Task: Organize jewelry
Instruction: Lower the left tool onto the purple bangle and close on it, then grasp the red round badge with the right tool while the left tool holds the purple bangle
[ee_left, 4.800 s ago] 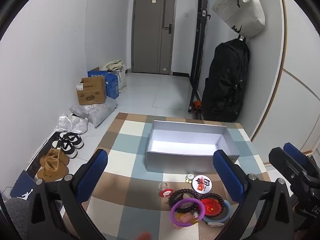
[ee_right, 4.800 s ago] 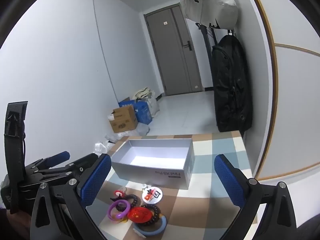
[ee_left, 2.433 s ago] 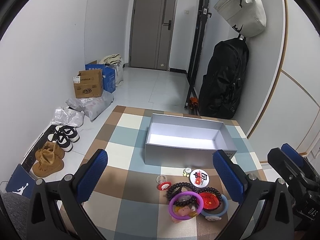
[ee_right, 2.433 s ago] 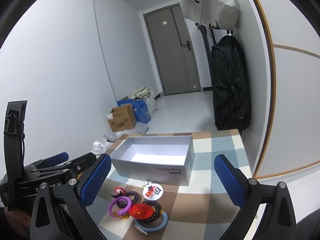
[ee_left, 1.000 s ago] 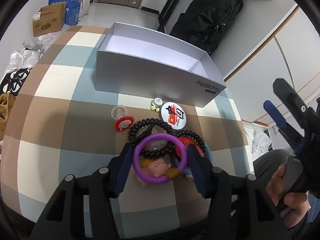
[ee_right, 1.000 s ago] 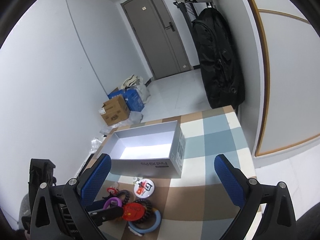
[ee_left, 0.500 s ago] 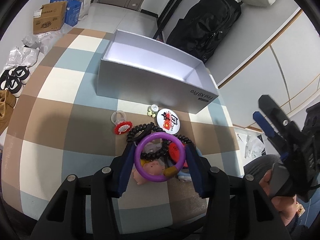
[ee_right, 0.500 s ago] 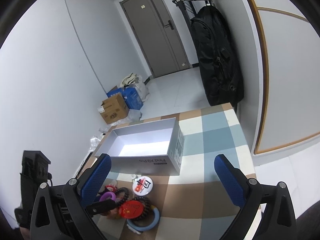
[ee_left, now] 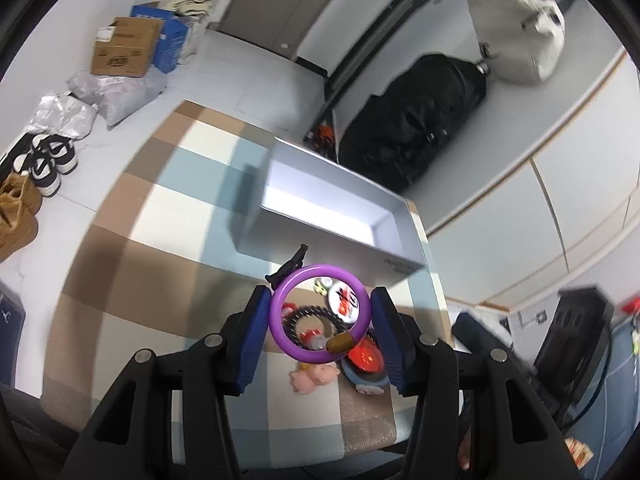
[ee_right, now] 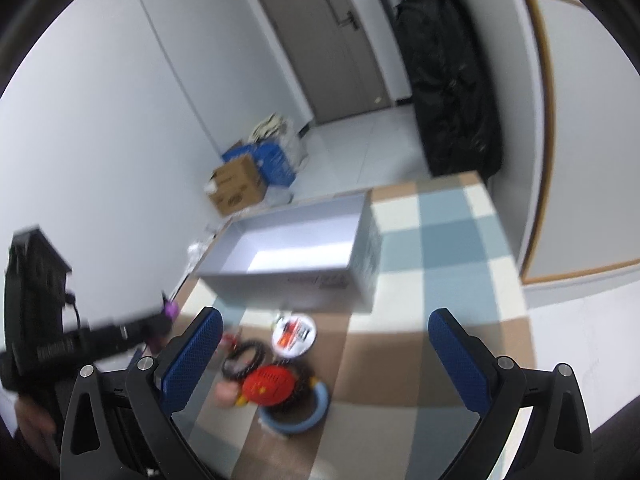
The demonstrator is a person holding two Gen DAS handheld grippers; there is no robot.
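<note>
1. The glossy purple plastic bangle (ee_left: 319, 314) has been lifted off the checked counter (ee_left: 132, 264) since a second ago.
2. It is clamped by the left gripper (ee_left: 320, 320), before the open grey box (ee_left: 332, 208).
3. The right gripper (ee_right: 324, 360) jaws are spread, empty.

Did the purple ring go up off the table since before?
Yes. The purple ring, clamped in the left gripper, has risen off the pile toward the grey box.

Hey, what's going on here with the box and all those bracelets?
A person is sorting jewelry with two handheld grippers. The left gripper is shut on a purple bangle, held above the pile of bracelets on the checked table. The grey box looks empty. The right gripper hangs open, holding nothing.
</note>
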